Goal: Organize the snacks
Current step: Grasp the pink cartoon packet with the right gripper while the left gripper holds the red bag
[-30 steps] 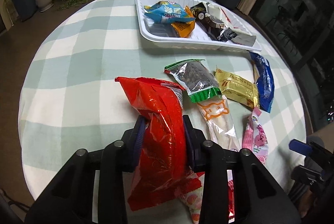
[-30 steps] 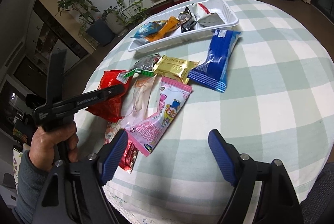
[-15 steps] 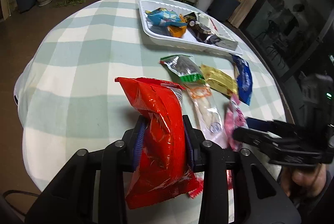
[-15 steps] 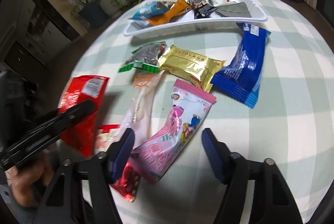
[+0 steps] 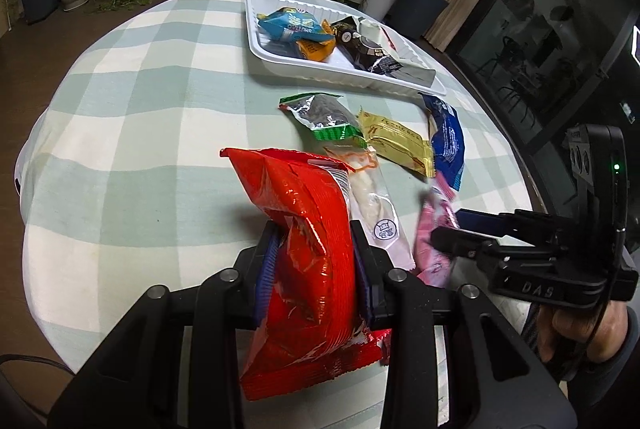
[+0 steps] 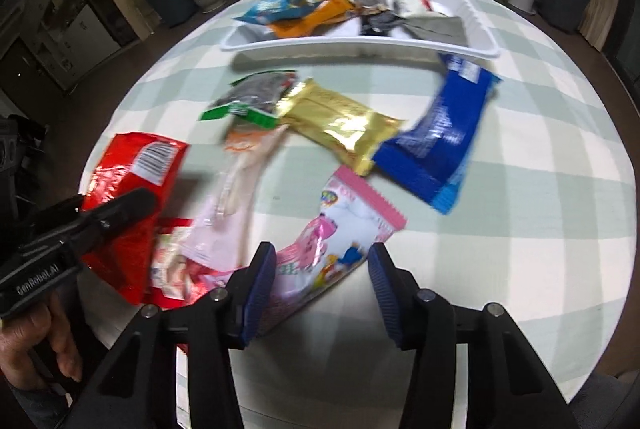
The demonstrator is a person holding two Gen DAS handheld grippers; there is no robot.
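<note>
- My right tongs (image 6: pixel 322 263) dropped over the pink cartoon packet (image 6: pixel 340 241), jaws closing round it, not yet pinching.
- Left tongs (image 5: pixel 312 261) kept clamping the red bag (image 5: pixel 308 249); the white tray (image 5: pixel 256 25) at 12 o'clock waits for both.

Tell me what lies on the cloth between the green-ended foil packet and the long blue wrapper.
A gold foil packet lies between the green-ended packet and the blue wrapper, overlapping the blue one's near end; the right wrist view shows it best.

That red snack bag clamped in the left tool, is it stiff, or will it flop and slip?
Probably floppy: the red snack bag creases and bulges where the left hand-held gripper pinches it. Likely light, since it stands up above the pads. Its glossy film might slip.
</note>
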